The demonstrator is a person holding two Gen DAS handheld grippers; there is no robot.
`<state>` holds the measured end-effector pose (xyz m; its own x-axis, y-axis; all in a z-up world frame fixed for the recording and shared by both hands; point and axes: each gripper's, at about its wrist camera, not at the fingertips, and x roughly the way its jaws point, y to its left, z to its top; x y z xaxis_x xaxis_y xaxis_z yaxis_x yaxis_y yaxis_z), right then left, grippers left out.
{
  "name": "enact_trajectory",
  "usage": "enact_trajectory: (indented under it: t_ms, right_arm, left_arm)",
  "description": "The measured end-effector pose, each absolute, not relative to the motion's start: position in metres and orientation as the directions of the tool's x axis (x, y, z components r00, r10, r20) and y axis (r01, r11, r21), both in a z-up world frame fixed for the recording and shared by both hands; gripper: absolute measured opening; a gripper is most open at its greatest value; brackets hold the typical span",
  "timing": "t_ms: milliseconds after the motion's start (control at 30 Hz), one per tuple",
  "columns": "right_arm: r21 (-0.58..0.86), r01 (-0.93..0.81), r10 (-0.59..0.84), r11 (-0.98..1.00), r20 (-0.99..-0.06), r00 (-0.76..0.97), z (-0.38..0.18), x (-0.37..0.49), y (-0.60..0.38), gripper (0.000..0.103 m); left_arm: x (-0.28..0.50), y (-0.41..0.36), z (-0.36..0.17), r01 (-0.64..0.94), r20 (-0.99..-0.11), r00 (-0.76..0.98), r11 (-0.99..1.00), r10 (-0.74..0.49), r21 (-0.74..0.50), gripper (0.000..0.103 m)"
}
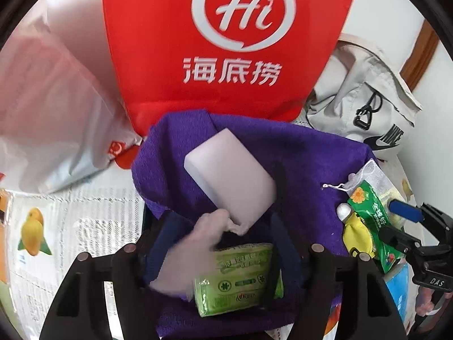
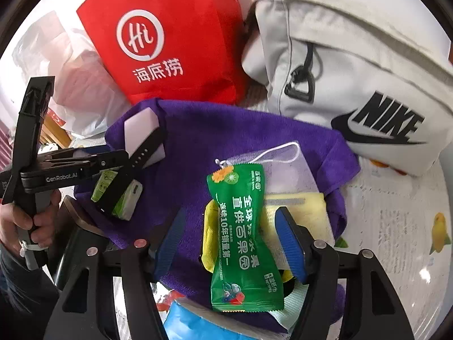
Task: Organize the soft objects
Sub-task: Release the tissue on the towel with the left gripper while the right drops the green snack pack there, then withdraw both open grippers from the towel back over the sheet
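A purple towel (image 1: 308, 170) lies on the table with a white sponge block (image 1: 230, 175), a light green tissue pack (image 1: 240, 274) and a pale crumpled cloth (image 1: 187, 252) on it. My left gripper (image 1: 218, 243) is open around the tissue pack and cloth. In the right wrist view, my right gripper (image 2: 235, 240) is open around a dark green wet-wipe packet (image 2: 243, 235) that lies over yellow items (image 2: 300, 215) and a mesh pouch (image 2: 283, 164) on the towel (image 2: 198, 144).
A red Haidilao bag (image 1: 203, 42) stands behind the towel. A white plastic bag (image 1: 51, 107) is at the left, a grey Nike bag (image 2: 354, 70) at the right. A blue packet (image 2: 184, 323) lies near the front. The tablecloth (image 2: 402, 226) shows fruit prints.
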<state>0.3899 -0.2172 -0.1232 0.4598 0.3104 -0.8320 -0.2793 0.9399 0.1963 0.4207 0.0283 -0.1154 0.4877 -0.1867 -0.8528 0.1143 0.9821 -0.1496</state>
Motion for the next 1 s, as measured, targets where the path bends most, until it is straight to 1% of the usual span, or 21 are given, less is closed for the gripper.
enact_trajectory:
  t_ms: [33,200,267,400,467,533,600,667,800,1000]
  right_arm:
    - [0.190,-0.277,0.304,0.942,-0.832,0.465,-0.121,0.388,-0.217,0.066]
    - [0.213,-0.249,0.312,0.945,-0.819,0.482,-0.108,0.382,-0.223,0.066]
    - [0.224,-0.240,0.317,0.944,-0.815,0.485,-0.102,0.375,-0.226,0.066]
    - [0.222,-0.226,0.308,0.948,-0.815,0.490,-0.092,0.359,-0.228,0.066]
    - [0.222,-0.223,0.307,0.949,-0.810,0.499,-0.086,0.348,-0.229,0.066]
    - [0.213,-0.219,0.299,0.952,-0.795,0.528,-0.076,0.331,-0.231,0.066]
    - [0.212,-0.223,0.302,0.951,-0.782,0.546,-0.069,0.317,-0.232,0.068]
    - [0.221,-0.217,0.307,0.951,-0.763,0.568,-0.062,0.300,-0.234,0.069]
    - [0.236,-0.201,0.310,0.951,-0.739,0.599,-0.056,0.269,-0.238,0.069]
    - [0.264,-0.172,0.313,0.949,-0.726,0.612,-0.061,0.229,-0.241,0.069]
  left_arm:
    - [0.419,0.027,-0.113,0.116,-0.852,0.490,0.983,-0.183,-0.144,0.070]
    - [0.402,0.024,-0.094,0.102,-0.839,0.532,0.992,-0.114,-0.070,0.071]
    - [0.392,0.025,-0.086,0.096,-0.826,0.554,0.994,-0.103,-0.059,0.072]
    - [0.367,0.031,-0.067,0.104,-0.792,0.591,0.988,-0.152,-0.112,0.072]
    - [0.349,0.033,-0.057,0.119,-0.761,0.624,0.984,-0.179,-0.134,0.072]
    - [0.331,0.036,-0.045,0.131,-0.735,0.651,0.982,-0.191,-0.138,0.071]
    - [0.312,0.040,-0.036,0.135,-0.702,0.679,0.976,-0.215,-0.168,0.072]
    - [0.297,0.043,-0.031,0.134,-0.694,0.680,0.971,-0.237,-0.200,0.071]
    - [0.261,0.046,-0.022,0.126,-0.645,0.728,0.970,-0.232,-0.207,0.072]
    - [0.219,0.048,-0.020,0.114,-0.654,0.727,0.976,-0.209,-0.186,0.071]
